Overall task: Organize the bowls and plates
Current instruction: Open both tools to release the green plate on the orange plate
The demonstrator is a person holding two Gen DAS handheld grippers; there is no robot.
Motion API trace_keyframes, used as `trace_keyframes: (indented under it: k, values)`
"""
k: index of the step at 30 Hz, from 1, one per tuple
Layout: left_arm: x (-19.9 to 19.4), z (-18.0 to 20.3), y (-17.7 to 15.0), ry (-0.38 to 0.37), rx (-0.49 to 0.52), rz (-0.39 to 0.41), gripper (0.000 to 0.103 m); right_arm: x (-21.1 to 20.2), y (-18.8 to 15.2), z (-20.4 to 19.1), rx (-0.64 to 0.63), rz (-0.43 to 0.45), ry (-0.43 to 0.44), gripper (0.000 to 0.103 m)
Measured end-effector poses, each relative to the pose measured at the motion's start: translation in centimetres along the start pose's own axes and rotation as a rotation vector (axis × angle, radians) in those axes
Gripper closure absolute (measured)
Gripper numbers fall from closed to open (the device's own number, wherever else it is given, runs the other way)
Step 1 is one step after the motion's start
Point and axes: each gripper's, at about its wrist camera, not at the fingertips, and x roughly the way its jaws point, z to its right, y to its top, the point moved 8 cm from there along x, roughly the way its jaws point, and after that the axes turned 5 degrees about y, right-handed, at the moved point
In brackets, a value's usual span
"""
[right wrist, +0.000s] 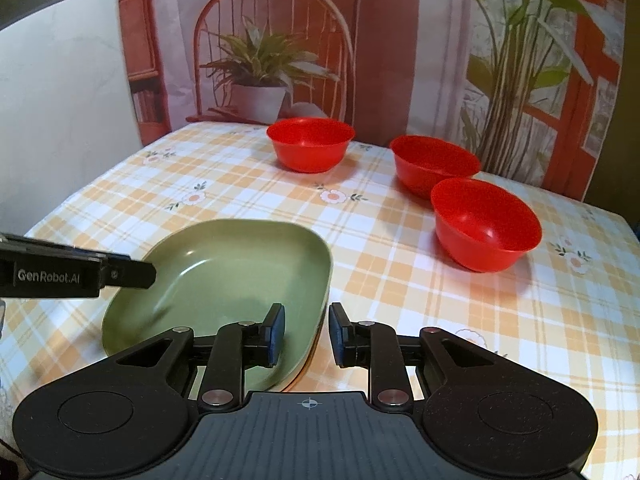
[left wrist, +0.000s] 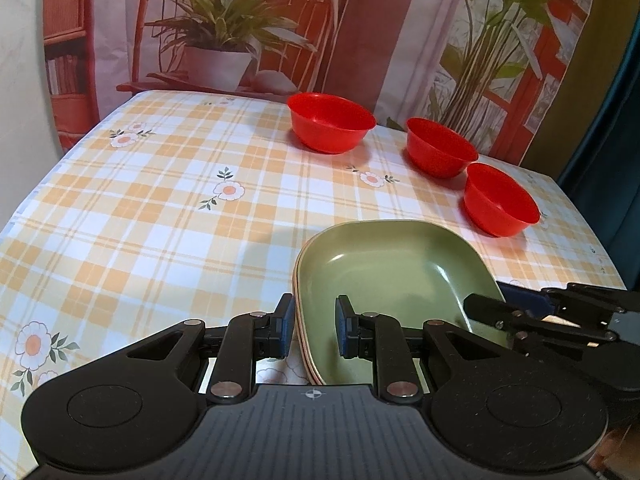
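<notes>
A stack of green square plates [left wrist: 384, 276] lies on the checked tablecloth, also in the right wrist view [right wrist: 224, 276]. My left gripper [left wrist: 313, 330] is open and straddles the stack's left rim, one finger inside, one outside. My right gripper [right wrist: 306, 334] is open and straddles the stack's right rim the same way. Three red bowls stand apart beyond: a far one [left wrist: 330, 122] [right wrist: 310, 142], a middle one [left wrist: 438, 146] [right wrist: 432, 164], and a near right one [left wrist: 498, 204] [right wrist: 486, 224].
The table [left wrist: 160, 216] has a yellow and white checked cloth with flowers. A printed backdrop of a chair and plants [left wrist: 248, 28] hangs behind its far edge. A white wall [right wrist: 60, 120] is at the left.
</notes>
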Motion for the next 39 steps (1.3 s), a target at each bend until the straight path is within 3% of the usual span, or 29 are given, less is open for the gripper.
trace_keyframes:
  k: [3, 6, 8, 22, 24, 27, 39]
  values:
    - [0.0, 0.0, 0.0, 0.001, -0.002, 0.002, 0.082, -0.5, 0.2, 0.4, 0.014, 0.017, -0.002, 0.082]
    - [0.0, -0.1, 0.0, 0.001, -0.004, 0.003, 0.082, -0.8, 0.4, 0.7, 0.018, 0.024, 0.004, 0.095]
    - [0.0, 0.0, 0.0, 0.000, -0.004, 0.001, 0.082, -0.8, 0.3, 0.6, 0.017, 0.020, 0.014, 0.098]
    - [0.0, 0.1, -0.1, -0.003, -0.008, 0.001, 0.082, -0.1, -0.4, 0.4, 0.018, -0.002, 0.015, 0.098]
    - [-0.1, -0.1, -0.1, 0.001, -0.015, 0.000, 0.079, -0.1, -0.4, 0.5, 0.026, -0.003, 0.021, 0.095]
    - [-0.4, -0.2, 0.2, 0.010, -0.020, 0.013, 0.066, -0.3, -0.3, 0.8, 0.039, 0.003, 0.031, 0.085]
    - [-1.6, 0.4, 2.7, 0.048, 0.049, 0.071, 0.066, -1.7, 2.0, 4.2, 0.099, 0.063, 0.030, 0.073]
